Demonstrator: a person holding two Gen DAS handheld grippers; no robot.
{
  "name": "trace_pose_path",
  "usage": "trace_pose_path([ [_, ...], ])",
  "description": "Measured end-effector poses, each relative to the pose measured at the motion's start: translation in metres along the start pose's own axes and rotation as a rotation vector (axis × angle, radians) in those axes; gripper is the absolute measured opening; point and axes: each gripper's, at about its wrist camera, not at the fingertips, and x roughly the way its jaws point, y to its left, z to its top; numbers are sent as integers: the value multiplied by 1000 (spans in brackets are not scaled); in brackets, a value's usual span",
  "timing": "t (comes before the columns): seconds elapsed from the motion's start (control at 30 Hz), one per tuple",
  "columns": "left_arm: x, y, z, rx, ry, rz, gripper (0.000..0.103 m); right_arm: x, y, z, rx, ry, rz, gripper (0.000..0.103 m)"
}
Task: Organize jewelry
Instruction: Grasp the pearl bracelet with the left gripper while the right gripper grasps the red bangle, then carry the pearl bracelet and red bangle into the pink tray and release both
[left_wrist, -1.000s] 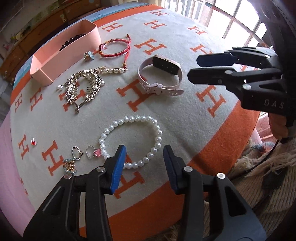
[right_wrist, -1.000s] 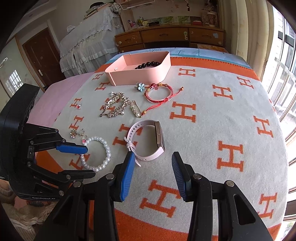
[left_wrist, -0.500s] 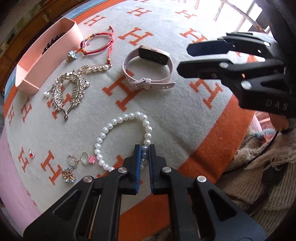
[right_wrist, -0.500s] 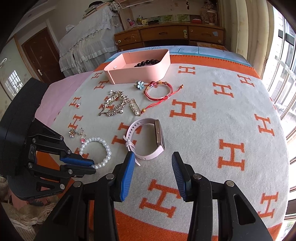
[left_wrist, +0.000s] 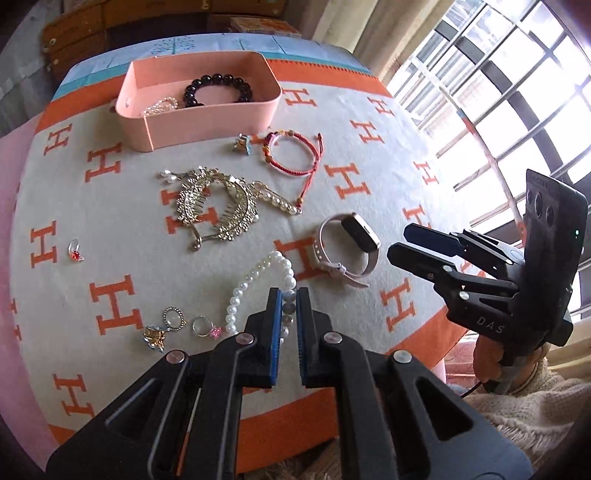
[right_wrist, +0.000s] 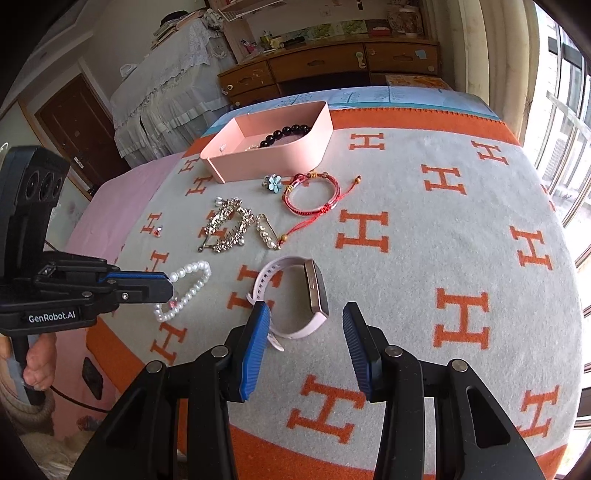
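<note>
Orange-H blanket (right_wrist: 424, 258) – left gripper (left_wrist: 287, 306), marked "GenRobot.AI", pinches pearl bracelet (left_wrist: 255, 275); right gripper (right_wrist: 304, 345), "DAS" – fingers spread.

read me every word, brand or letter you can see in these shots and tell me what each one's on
"DAS": body of the right claw.
"GenRobot.AI": body of the left claw.
"H": repeated in orange across the blanket.
Papers and boxes on the far dresser: too small to read.

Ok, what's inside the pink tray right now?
In the pink tray lie a black bead bracelet and a pale beaded piece by its near wall. That wall hides part of the tray floor, so I can't rule out smaller items.
</note>
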Motion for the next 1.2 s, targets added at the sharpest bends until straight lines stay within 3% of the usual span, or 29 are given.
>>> trace_pose_path([
  [0.1,-13,11,8,-49,-39,-10,5,-1,2,33,-15,1,-24,42],
  [0.23,-27,29,16,-134,-92,-77,5,12,1,83,-26,12,-36,42],
  [0.5,-49,43,40,-191,-161,-90,5,78,-6,153,-22,124,-93,39],
  [0.8,-69,47,68,-185,-216,-90,5,129,-15,159,-28,241,-156,32],
  [1.13,-90,52,95,-175,-262,-67,5,154,0,154,-127,267,-257,7],
  [1.2,-92,54,97,-177,-266,-60,5,155,2,154,-125,268,-261,6],
])
